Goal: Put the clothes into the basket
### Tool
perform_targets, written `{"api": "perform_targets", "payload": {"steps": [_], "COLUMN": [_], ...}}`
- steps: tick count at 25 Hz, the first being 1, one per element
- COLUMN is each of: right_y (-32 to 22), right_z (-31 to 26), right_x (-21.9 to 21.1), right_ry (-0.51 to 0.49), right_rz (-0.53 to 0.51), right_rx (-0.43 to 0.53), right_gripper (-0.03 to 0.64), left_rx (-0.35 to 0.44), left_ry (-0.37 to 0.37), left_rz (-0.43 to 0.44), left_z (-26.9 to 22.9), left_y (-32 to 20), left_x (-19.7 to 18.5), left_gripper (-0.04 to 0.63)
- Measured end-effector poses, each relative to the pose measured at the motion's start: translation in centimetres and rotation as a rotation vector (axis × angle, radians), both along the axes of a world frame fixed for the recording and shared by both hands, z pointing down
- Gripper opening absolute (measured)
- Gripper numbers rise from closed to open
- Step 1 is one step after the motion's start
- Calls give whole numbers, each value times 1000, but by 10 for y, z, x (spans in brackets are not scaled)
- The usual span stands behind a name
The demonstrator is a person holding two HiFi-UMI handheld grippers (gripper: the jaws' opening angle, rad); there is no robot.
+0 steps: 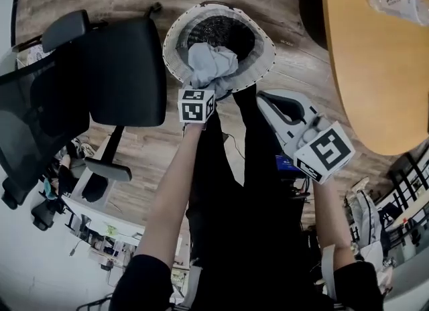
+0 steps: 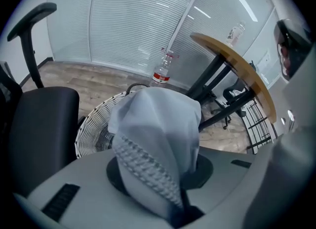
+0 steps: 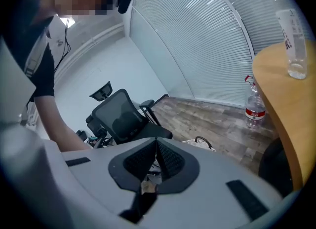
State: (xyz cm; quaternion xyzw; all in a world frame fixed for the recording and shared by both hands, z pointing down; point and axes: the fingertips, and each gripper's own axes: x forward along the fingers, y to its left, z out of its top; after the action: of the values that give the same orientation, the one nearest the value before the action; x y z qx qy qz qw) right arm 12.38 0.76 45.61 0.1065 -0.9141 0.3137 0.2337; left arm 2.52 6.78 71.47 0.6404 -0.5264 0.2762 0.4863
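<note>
Left gripper point(image 1: 201, 90) fingers clamp the pale-blue garment point(image 2: 158, 134), bunched beyond their tips, above the basket point(image 2: 91, 127); right gripper point(image 3: 155, 160) fingers pressed together, empty.

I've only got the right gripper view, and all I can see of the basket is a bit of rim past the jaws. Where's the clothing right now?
Observer: The left gripper is shut on a pale grey garment, bunched up between its jaws.
Operator: Is it over the basket?
Observer: In the head view the garment overlaps the near side of the white wicker basket, across its opening. I can't tell how high above it hangs.
</note>
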Motion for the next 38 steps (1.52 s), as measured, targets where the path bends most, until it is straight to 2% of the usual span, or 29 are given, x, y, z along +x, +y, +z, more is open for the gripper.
{"api": "perform_targets", "payload": {"steps": [13,33,38], "right_y": [-2,12,13], "right_z": [102,202,214], "right_x": [-1,-18,-12], "right_ry": [51,78,93], "right_rz": [45,80,119], "right_rx": [-102,-204,-227], "right_gripper": [17,17,17], "left_rx": [-79,-123,-140], "left_ry": [4,-41,-50], "left_rz": [56,22,58], "left_z": [128,263,288], "left_y": [-29,-79,-85], "left_x": [0,-41,-41], "left_gripper": [112,114,115]}}
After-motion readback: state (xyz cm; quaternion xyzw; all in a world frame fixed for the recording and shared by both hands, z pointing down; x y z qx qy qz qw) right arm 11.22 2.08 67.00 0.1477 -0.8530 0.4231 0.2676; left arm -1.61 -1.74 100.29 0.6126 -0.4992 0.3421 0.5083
